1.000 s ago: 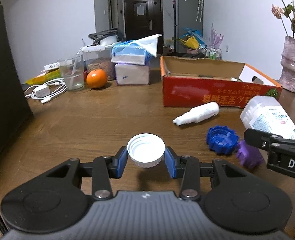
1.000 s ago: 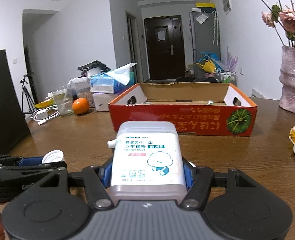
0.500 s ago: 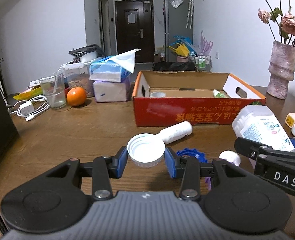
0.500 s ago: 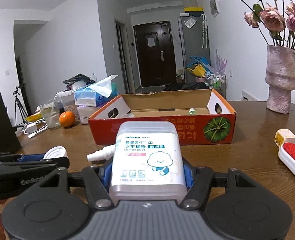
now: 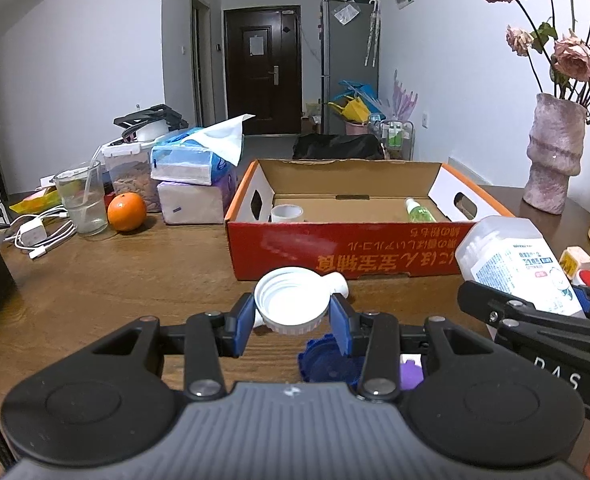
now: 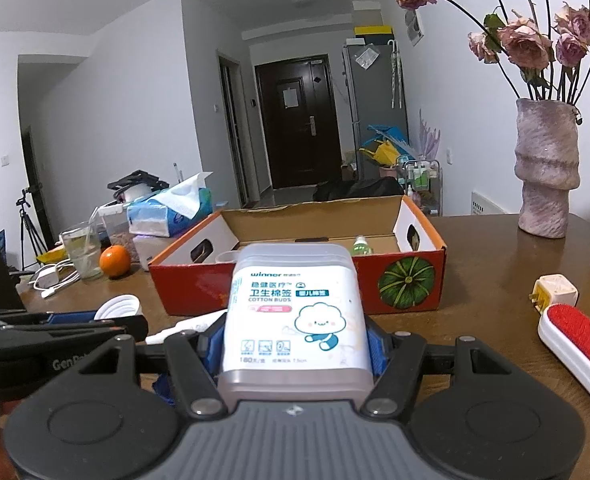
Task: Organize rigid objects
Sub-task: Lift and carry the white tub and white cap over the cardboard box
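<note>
A: Item one, the cap. Where was it, and how was it held?

B: You had it in the left gripper, blue pads clamped on its ribbed rim, open side up, above the table and short of the box.

A: Item two?

B: The cotton-bud tub. Your right gripper was closed on its sides, label up, also short of the box.

A: How should you have placed them?

B: My judgement: you needed to clear the red front wall with each load, lower it to the cardboard floor, then release. A cup and a green bottle already lay inside, so the bare middle looked best. The tub was the wider load; you'd have done well to keep the two grippers from crowding.

A: Left loose on the table?

B: A white bottle lying flat, a blue lid, a purple piece.

A: Surroundings?

B: Brown wood table; an orange, a glass, tissue packs, cables to the left; a vase of dried roses, a plug, a lint brush to the right. White walls, dark door beyond.
</note>
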Tool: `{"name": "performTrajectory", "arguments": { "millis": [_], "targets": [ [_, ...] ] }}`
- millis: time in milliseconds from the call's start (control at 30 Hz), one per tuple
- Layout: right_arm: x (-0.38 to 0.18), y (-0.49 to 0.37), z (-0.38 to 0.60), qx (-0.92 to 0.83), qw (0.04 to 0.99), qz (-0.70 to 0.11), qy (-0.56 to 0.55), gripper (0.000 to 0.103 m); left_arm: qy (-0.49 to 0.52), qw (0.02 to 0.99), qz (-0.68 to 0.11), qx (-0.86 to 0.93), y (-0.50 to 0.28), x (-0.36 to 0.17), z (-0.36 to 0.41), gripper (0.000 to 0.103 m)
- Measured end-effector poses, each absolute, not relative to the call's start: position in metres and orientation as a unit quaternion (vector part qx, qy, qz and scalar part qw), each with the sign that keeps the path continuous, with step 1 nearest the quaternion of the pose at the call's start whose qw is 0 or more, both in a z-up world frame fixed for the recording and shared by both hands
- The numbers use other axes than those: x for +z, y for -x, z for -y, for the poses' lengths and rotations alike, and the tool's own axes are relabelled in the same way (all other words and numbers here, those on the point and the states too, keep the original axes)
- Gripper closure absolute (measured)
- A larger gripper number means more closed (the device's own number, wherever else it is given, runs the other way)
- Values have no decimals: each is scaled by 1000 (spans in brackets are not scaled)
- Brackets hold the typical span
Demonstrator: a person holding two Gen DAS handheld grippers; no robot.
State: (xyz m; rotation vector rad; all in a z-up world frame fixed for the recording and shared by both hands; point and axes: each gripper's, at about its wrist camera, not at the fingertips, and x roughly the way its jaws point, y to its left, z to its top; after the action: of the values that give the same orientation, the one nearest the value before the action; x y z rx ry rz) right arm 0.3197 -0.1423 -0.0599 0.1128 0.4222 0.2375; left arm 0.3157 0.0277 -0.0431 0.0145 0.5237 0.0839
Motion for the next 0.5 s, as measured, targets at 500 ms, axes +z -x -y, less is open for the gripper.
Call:
{"name": "performTrajectory", "arguments": {
  "millis": [500],
  "targets": [
    [-60, -347, 148, 103, 974, -195, -50, 39, 10, 969, -243, 45, -346, -32, -18, 61]
  ]
}}
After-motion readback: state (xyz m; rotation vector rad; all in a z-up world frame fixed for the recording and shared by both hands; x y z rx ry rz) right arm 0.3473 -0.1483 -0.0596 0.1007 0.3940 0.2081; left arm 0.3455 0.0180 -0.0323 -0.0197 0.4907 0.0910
